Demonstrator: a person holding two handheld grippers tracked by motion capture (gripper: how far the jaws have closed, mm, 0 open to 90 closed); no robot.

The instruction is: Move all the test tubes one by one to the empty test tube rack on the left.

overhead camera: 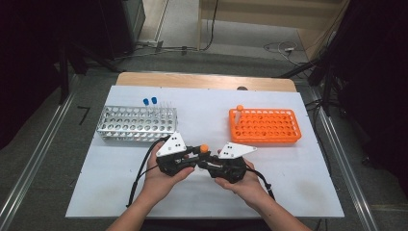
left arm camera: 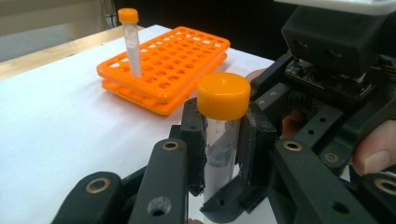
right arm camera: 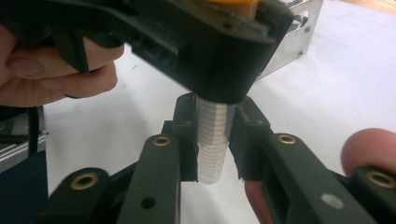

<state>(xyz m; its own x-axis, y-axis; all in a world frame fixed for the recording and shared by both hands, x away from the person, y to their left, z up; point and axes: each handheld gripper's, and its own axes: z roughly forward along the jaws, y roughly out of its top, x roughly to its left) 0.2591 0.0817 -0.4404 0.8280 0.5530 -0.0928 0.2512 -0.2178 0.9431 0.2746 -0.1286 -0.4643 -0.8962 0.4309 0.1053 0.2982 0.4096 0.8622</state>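
A clear tube with an orange cap [overhead camera: 204, 148] stands upright between both grippers over the white mat. My left gripper [left arm camera: 223, 140] is shut on the tube [left arm camera: 219, 154] just under its cap [left arm camera: 223, 95]. From the opposite side, my right gripper [right arm camera: 212, 140] has its pads against the lower, ribbed part of the tube [right arm camera: 212, 154], below the left gripper's body. In the high view the left gripper [overhead camera: 198, 156] and the right gripper [overhead camera: 209, 162] meet nose to nose near the front middle of the mat, each held in a hand.
An orange rack [overhead camera: 264, 126] stands at the right back with one orange-capped tube [overhead camera: 239, 111] in its corner. A metal rack [overhead camera: 137, 124] at the left back holds two blue-capped tubes [overhead camera: 149, 101]. The white mat [overhead camera: 288, 183] lies around the hands.
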